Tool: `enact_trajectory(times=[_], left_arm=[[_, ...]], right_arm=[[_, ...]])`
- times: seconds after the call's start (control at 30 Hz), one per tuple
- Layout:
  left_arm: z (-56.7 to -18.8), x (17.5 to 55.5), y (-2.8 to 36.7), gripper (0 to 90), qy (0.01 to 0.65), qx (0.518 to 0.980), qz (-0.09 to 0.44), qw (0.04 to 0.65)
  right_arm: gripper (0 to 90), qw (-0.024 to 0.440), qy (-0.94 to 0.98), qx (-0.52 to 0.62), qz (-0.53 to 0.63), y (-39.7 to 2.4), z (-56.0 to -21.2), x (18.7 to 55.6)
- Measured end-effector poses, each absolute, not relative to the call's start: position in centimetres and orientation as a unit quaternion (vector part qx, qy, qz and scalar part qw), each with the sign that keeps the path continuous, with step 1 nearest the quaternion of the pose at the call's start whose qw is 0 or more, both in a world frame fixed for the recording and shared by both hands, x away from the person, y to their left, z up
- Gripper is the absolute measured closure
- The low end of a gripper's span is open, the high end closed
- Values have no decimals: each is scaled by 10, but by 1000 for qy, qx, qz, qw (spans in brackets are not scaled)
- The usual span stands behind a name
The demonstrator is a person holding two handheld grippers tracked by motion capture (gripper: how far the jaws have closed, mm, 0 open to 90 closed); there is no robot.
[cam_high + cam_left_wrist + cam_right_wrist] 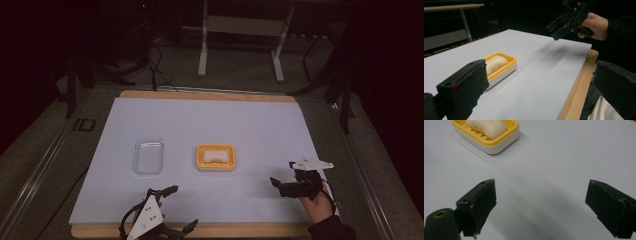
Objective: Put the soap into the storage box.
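Left tool (172,209) and right tool (282,178), both wide open and empty, near the bench (210,230) edge.
Closing askew on the yellow plastic soap dish (216,157) could tip it, spilling the white soap bar (215,155).

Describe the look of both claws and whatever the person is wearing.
Both are black two-jaw tools with blocky, foam-like pads. The left claw carries a pale three-cornered plate with small holes; the right claw has a similar plate on top. A thin black cable trails by the right hand, which comes out of a dark sleeve.

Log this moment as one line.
left gripper: open, empty | right gripper: open, empty | soap: in yellow dish | clear lid: beside dish
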State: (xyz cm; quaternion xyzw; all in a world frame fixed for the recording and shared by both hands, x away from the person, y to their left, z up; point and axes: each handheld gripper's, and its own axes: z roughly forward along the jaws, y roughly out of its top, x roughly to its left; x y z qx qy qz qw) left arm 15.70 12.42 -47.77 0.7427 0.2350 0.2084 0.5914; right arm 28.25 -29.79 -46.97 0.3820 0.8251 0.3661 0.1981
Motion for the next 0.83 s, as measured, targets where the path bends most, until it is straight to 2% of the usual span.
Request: enact_trajectory(times=[0.83], left_arm=[[-477, 157, 124, 2, 236, 741, 207, 594]], right_arm=[[97, 183, 837, 362, 367, -295, -476, 286]])
